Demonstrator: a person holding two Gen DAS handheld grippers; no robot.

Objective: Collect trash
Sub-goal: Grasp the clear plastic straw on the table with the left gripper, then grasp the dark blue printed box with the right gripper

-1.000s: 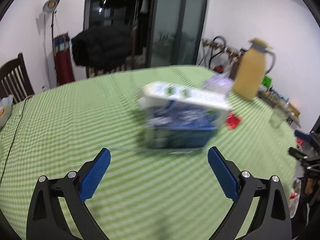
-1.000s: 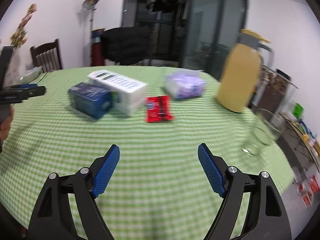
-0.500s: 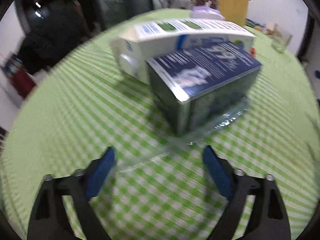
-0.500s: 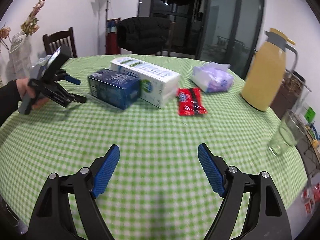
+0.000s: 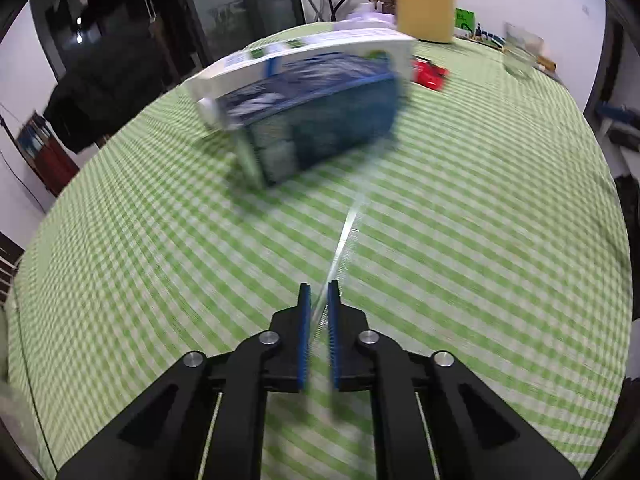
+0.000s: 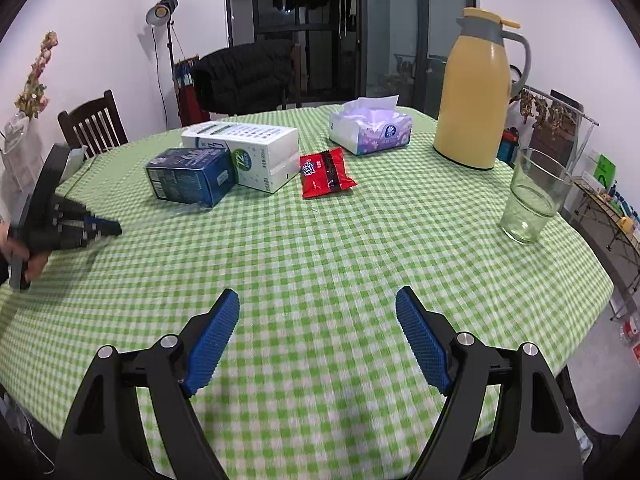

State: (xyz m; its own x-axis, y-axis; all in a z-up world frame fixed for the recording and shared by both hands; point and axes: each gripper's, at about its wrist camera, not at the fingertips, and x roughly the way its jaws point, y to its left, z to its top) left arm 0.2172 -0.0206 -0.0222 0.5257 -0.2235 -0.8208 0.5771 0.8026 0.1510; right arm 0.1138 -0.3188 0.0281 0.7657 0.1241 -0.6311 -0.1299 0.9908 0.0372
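My left gripper (image 5: pixel 318 300) is shut on a thin clear plastic film (image 5: pixel 346 232) that stretches from its pads toward the dark blue box (image 5: pixel 320 132). In the right wrist view the left gripper (image 6: pixel 114 229) is low over the table, left of the blue box (image 6: pixel 190 176), with crumpled clear film (image 6: pixel 192 209) at the box's foot. A red snack wrapper (image 6: pixel 324 172) lies flat mid-table. My right gripper (image 6: pixel 318 320) is open and empty above the near part of the table.
A white carton (image 6: pixel 248 152) lies behind the blue box. A purple tissue pack (image 6: pixel 370 130), a yellow thermos jug (image 6: pixel 474 92) and a drinking glass (image 6: pixel 534 196) stand to the right on the green checked tablecloth (image 6: pixel 320 248). A chair (image 6: pixel 92 124) stands at far left.
My left gripper has closed on the clear film by the blue box and is pulling it back. The right gripper stays open; its view has shifted slightly.
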